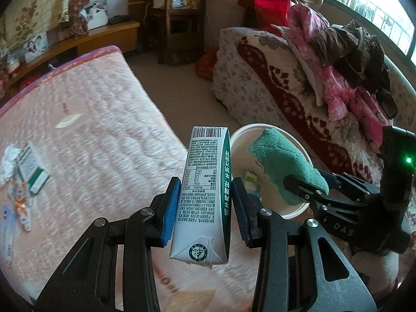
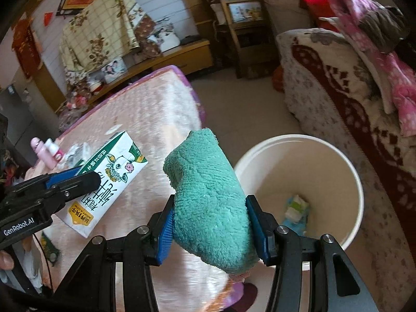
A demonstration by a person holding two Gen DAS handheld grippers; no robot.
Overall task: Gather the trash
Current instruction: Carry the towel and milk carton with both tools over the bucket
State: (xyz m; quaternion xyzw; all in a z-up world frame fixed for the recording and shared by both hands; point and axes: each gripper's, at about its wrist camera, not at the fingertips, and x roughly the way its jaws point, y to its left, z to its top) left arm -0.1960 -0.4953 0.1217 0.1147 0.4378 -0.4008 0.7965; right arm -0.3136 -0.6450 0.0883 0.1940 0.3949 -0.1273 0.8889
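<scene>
My left gripper (image 1: 205, 205) is shut on a white and green milk carton (image 1: 205, 189), held upright above the edge of the pink bed. In the right wrist view the same milk carton (image 2: 104, 184) shows its cow picture, with the left gripper (image 2: 78, 179) clamped on it. My right gripper (image 2: 209, 221) is shut on a folded teal cloth (image 2: 208, 195), held just left of the white bucket (image 2: 348, 182). That teal cloth (image 1: 286, 163) hangs over the white bucket (image 1: 239, 140) rim in the left wrist view. Some crumpled wrappers (image 2: 296, 208) lie at the bucket's bottom.
On the pink bed (image 1: 104, 130) lie a flattened carton (image 1: 33, 169), a crumpled tissue (image 1: 9, 161) and snack wrappers (image 1: 20, 205). A pink bottle (image 2: 43, 153) stands near the bed's far side. A patterned sofa (image 1: 286, 83) piled with clothes is to the right.
</scene>
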